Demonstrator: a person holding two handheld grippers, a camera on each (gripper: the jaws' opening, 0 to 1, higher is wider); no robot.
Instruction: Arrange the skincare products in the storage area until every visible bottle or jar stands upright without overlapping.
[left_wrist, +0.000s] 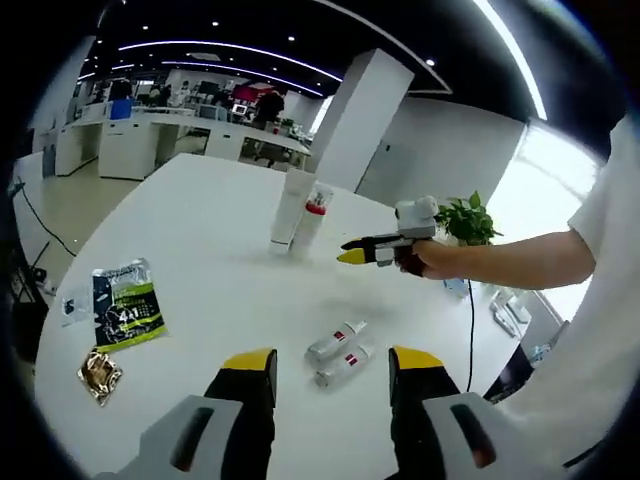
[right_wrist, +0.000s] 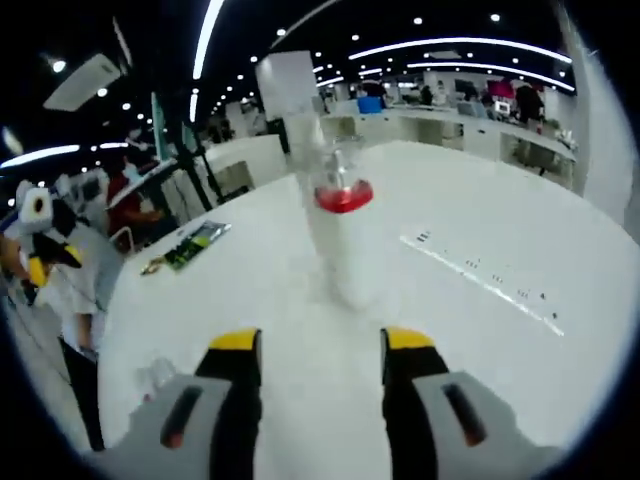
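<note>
A tall white tube (left_wrist: 292, 207) and a clear-capped bottle with a red band (left_wrist: 313, 215) stand upright side by side on the far part of the white table (left_wrist: 200, 230). Two small white bottles with red marks (left_wrist: 335, 342) (left_wrist: 345, 364) lie on their sides just beyond my left gripper (left_wrist: 333, 362), which is open and empty. A hand holds my right gripper (left_wrist: 350, 256) level, pointing at the upright pair from the right. In the right gripper view, that gripper (right_wrist: 321, 341) is open, and the red-banded bottle (right_wrist: 342, 240) stands blurred a short way ahead of the jaws, with the tube (right_wrist: 292, 100) behind it.
A green snack packet (left_wrist: 127, 303) and a small gold packet (left_wrist: 100, 373) lie at the table's left. A potted plant (left_wrist: 468, 218) stands at the far right edge, with a cable (left_wrist: 470, 330) running down from it. Office desks stand beyond the table.
</note>
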